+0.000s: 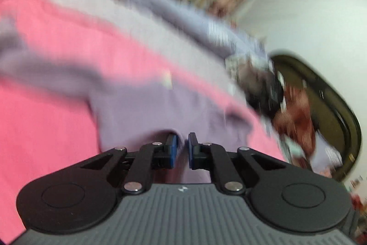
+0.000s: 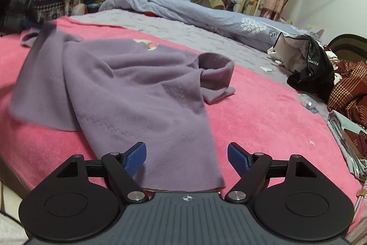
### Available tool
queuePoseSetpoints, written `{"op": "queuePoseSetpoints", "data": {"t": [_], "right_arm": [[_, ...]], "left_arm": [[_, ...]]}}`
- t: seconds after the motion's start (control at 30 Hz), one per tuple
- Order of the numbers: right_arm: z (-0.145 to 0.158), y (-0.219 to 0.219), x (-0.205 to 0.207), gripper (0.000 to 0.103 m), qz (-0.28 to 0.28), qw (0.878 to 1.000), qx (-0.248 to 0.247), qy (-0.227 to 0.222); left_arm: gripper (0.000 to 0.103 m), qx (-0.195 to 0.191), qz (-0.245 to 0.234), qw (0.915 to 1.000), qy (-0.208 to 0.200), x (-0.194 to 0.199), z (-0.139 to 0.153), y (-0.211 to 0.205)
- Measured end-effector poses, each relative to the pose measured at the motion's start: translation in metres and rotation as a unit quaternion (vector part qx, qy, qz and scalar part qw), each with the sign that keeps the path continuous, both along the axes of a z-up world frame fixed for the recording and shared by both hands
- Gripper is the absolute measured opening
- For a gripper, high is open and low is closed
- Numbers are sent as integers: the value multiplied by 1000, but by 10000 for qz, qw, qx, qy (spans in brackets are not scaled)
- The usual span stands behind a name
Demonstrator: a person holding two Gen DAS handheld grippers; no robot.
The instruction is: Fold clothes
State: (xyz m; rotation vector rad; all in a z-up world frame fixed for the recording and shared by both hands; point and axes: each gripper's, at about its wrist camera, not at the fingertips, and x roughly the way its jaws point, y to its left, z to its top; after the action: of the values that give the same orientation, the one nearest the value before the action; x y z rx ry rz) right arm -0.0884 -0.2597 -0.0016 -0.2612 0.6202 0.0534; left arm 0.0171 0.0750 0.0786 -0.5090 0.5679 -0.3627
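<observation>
The left gripper [image 1: 182, 148] pinches the purple top [image 2: 128, 93], likely to fold it, while the right gripper [image 2: 187, 159] hovers wide open and empty.

Garment [image 2: 128, 93] on the blanket [image 2: 263, 121] — rumpled quilt [image 2: 206, 13] behind, bag [image 2: 314, 66] to the right.

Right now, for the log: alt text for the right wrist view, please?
A crumpled purple garment lies on a pink blanket on a bed, its near edge between the open blue fingers of the right gripper. A rumpled blue duvet lies behind.
</observation>
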Motion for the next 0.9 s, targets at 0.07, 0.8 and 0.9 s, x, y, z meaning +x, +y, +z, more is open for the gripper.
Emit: {"op": "queuePoseSetpoints", "data": {"t": [0.07, 0.8, 0.9], "right_arm": [[1, 0, 0, 79, -1, 10000, 24, -17], [-4, 6, -1, 82, -12, 9999, 101, -3], [-1, 0, -1, 82, -95, 9998, 136, -137]], "left_arm": [[9, 216, 403, 9985, -288, 14, 21, 21], [37, 338, -1392, 9852, 938, 27, -79, -49], [7, -429, -1316, 9886, 594, 38, -46, -26]]}}
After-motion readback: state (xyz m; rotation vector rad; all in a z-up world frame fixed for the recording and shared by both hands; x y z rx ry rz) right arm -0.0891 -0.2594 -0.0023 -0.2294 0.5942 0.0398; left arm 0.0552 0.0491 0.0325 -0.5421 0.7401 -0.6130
